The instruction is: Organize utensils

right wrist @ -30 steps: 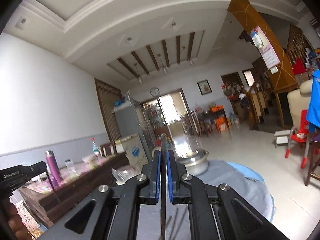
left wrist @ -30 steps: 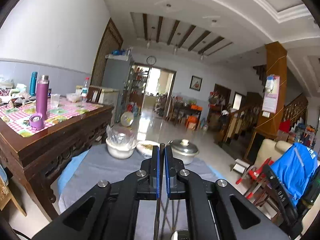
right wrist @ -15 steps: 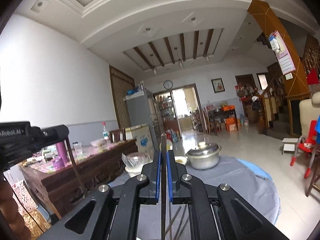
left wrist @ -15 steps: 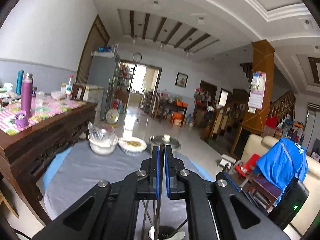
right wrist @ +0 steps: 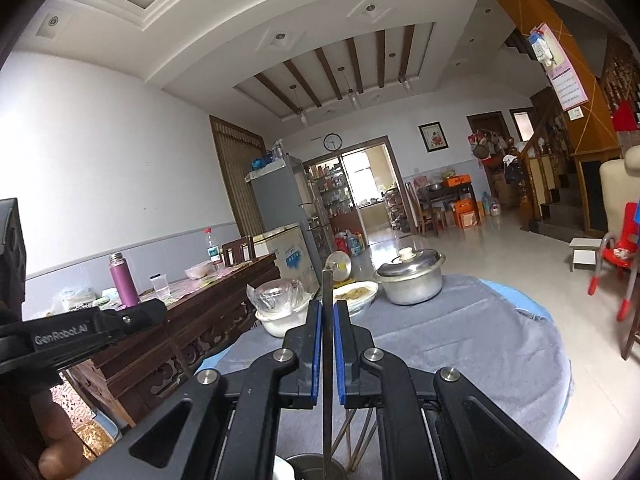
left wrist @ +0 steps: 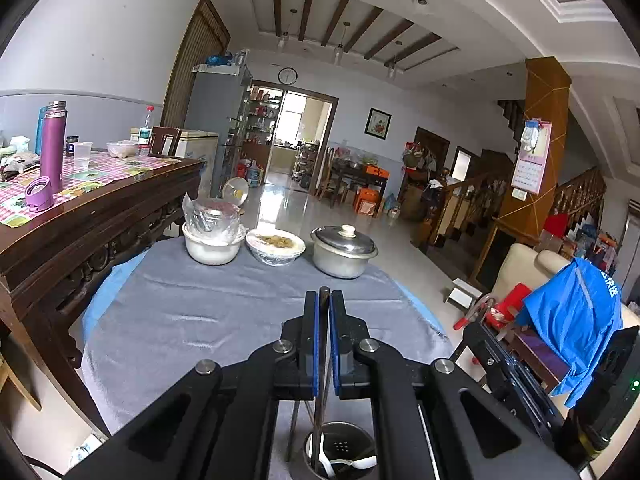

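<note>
Your left gripper (left wrist: 324,300) is matte black, its two flat fingers lined on their inner faces with blue pads (left wrist: 316,352). Broad angular black link arms fan back from the fingers, each cut with a dark slot and pinned by round silver screws (left wrist: 203,367). Your right gripper (right wrist: 328,312) is built alike: black fingers, blue inner pads, silver screw heads along the links. In the right wrist view, the black body of the left unit carries the white lettering "GenRobot.AI" (right wrist: 60,330), and part of your hand (right wrist: 52,436) shows beneath it.
</note>
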`<state>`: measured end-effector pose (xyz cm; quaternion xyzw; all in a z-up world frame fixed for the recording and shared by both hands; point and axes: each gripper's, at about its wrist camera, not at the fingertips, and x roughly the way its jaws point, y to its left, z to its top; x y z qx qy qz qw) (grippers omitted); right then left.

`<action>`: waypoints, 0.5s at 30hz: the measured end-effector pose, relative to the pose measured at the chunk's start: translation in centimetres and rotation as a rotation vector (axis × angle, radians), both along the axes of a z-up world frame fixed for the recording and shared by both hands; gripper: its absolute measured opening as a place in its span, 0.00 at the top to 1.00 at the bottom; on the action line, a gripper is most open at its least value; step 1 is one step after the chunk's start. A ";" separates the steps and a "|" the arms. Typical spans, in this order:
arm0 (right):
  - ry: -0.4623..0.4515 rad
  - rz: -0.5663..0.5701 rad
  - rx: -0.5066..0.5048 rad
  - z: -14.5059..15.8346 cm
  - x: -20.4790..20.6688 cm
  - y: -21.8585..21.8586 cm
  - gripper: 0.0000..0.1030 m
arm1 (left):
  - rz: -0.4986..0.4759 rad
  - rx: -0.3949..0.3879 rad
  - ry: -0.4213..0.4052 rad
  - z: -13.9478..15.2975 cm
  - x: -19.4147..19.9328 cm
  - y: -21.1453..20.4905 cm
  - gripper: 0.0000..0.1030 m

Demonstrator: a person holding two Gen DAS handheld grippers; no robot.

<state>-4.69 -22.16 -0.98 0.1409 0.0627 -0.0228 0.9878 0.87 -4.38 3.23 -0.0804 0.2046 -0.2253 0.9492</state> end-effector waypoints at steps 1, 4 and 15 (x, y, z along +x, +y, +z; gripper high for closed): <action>0.003 0.004 0.001 0.0 0.1 0.2 0.94 | -0.001 0.001 0.008 -0.2 0.1 0.0 0.95; 0.012 0.022 0.015 -0.2 0.1 0.3 0.93 | 0.006 0.001 0.026 -0.4 0.5 0.1 0.95; 0.058 0.074 0.040 -0.6 0.3 0.6 0.90 | 0.003 -0.027 0.045 -0.7 1.5 1.0 0.95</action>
